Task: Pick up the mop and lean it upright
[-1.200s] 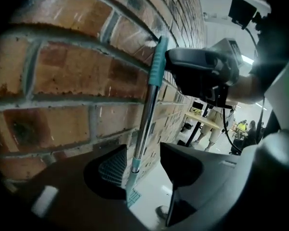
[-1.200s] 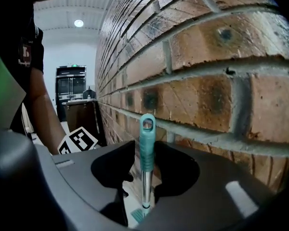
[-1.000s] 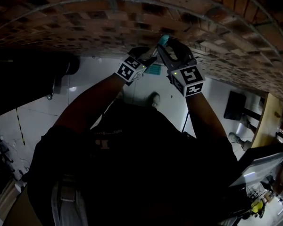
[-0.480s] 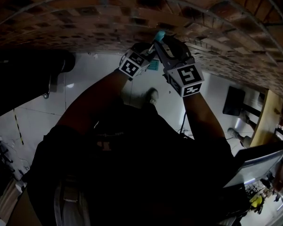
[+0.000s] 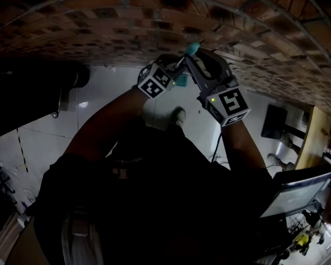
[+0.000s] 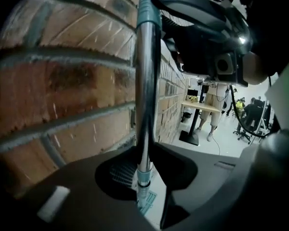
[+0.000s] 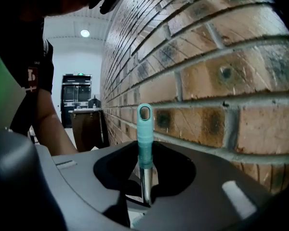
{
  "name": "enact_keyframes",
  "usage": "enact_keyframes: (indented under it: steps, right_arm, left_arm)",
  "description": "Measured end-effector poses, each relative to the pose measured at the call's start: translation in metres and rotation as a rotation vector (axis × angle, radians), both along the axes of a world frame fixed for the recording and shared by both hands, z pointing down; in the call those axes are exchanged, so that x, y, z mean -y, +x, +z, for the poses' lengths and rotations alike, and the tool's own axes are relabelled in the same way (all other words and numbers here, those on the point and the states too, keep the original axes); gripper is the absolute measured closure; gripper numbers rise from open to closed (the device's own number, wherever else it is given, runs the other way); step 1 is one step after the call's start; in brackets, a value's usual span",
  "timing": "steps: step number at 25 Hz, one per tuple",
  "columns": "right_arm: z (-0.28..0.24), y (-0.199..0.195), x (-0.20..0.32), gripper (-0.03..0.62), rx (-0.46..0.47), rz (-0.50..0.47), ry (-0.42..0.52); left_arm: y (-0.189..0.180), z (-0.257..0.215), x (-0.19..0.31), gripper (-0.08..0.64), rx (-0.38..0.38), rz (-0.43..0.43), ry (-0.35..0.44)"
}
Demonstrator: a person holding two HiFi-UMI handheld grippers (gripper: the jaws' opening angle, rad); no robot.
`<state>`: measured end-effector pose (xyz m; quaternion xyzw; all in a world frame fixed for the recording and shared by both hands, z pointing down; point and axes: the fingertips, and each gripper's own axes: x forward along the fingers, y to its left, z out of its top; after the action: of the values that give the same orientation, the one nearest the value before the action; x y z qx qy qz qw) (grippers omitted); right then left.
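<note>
Our left tongs [image 6: 143, 174] and right tongs [image 7: 145, 196], just closed inward, both pinch the teal-tipped silver metal mop pole [image 6: 145, 105], twelve o'clock ahead.

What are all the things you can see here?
mop: one, silver with teal tip, upright beside the wall
brick wall: one, red-brown, behind the mop
floor: one, white, below
table: one, wooden, far right
people: several, colours unclear, far background
shoe: one, pale, on the floor
left gripper: one, black, jaws just been closing, gripping the mop
right gripper: one, black, jaws just been closing, gripping the mop near its tip
</note>
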<state>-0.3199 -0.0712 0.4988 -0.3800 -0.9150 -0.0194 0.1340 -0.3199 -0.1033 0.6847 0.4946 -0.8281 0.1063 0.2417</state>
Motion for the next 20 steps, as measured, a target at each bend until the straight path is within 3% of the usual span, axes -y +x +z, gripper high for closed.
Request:
enact_keyframes:
  steps: [11, 20]
  right_arm:
    - [-0.128, 0.006, -0.006, 0.482, 0.094, -0.059, -0.085]
    - [-0.241, 0.011, -0.006, 0.482, 0.174, -0.126, -0.108]
  left_arm:
    - [-0.003, -0.129, -0.016, 0.463, 0.048, 0.001, -0.07]
    - [-0.003, -0.249, -0.014, 0.463, 0.127, 0.054, -0.027]
